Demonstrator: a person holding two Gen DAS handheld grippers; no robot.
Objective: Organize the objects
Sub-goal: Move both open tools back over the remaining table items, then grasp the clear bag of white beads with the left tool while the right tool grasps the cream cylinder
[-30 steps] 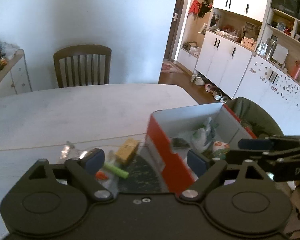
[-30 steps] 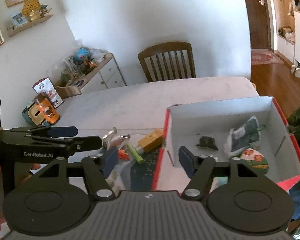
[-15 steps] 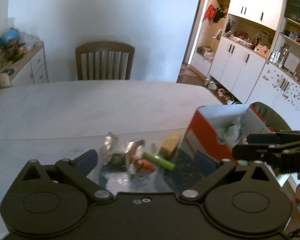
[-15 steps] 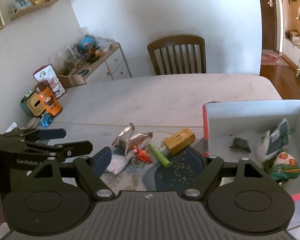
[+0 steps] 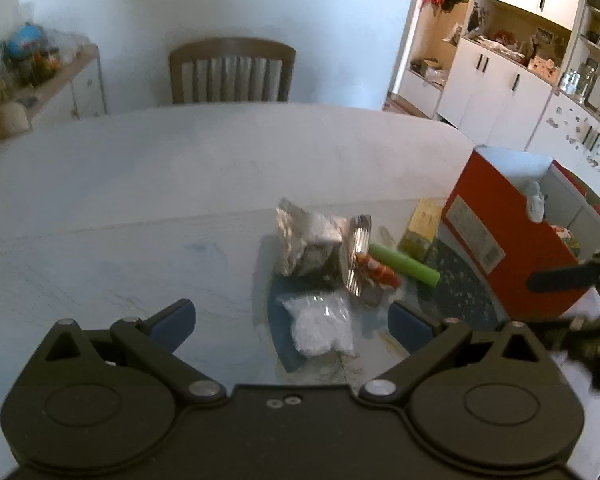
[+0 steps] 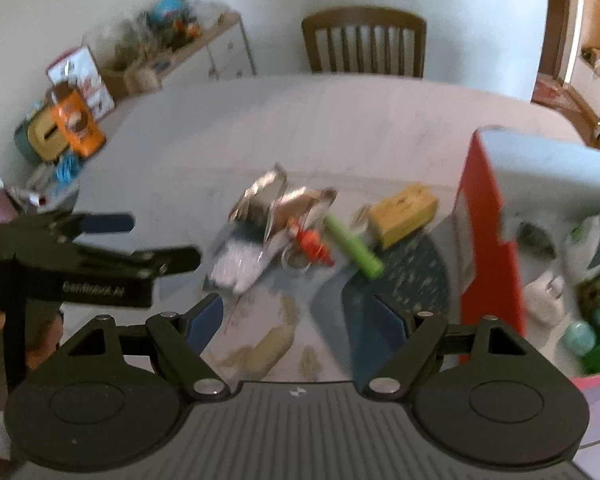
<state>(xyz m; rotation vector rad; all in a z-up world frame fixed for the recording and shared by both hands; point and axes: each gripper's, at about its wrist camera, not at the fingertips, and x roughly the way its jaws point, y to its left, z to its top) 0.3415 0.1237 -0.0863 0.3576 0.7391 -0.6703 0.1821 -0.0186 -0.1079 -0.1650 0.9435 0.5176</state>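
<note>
Fingers: both grippers stand wide apart and hold nothing; left gripper (image 5: 292, 320) hangs above the white packet (image 5: 320, 326), right gripper (image 6: 298, 314) hovers short of the pile.
Pile: silver foil bag (image 5: 312, 240), red charm (image 6: 314, 246), green tube (image 6: 354, 244) and yellow block (image 6: 404, 216) lie close together on the table (image 5: 180, 168).
Box: red box (image 6: 490, 232) sits at 3 o'clock of the pile, already holding several items.
Step, as I judge it: pick one loose item.
Advice: take the white packet first, at 6 o'clock of the foil bag; come straight down, straddle it, close gently.
Risk: crinkly foil may snag and drag its neighbours.
</note>
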